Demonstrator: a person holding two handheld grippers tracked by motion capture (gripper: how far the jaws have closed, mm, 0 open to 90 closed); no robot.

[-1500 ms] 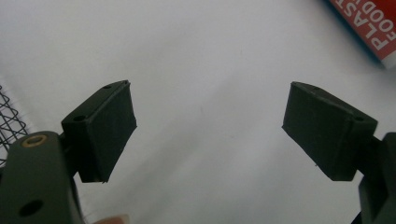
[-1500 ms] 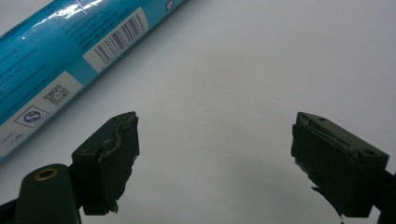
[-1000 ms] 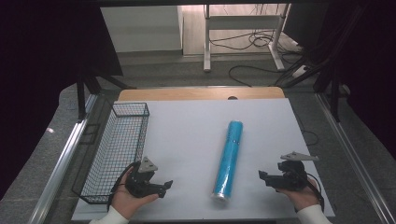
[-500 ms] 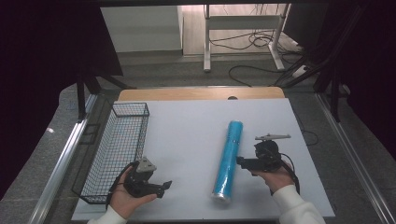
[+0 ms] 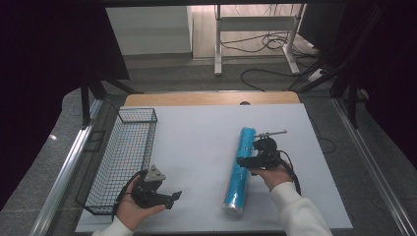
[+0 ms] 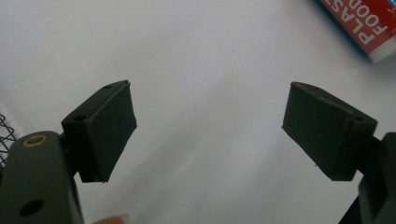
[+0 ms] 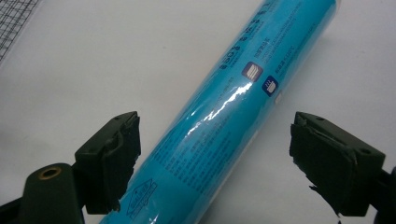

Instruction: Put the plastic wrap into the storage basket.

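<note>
A long blue roll (image 5: 240,169) in shiny wrap lies on the white table top (image 5: 196,142), its near end pointing to the front edge. My right gripper (image 5: 244,162) reaches in from the right at the roll's middle. In the right gripper view the roll (image 7: 243,84) runs slantwise between the jaws of the right gripper (image 7: 215,158). The jaws have just been closing a little, and the pads stand off the wrap on both sides. My left gripper (image 5: 173,196) rests low at the front left, open, with bare table between the jaws of the left gripper (image 6: 208,126).
A black wire basket (image 5: 138,111) stands along the table's left side, just left of my left hand; its mesh (image 7: 14,23) shows in the right gripper view. The roll's red-labelled end (image 6: 364,23) sits at the top right of the left gripper view. Cables and a desk frame lie beyond the table.
My right hand has moved left from the table's right edge up to the roll, so the jaws now straddle it. The left hand and the roll have stayed put.
</note>
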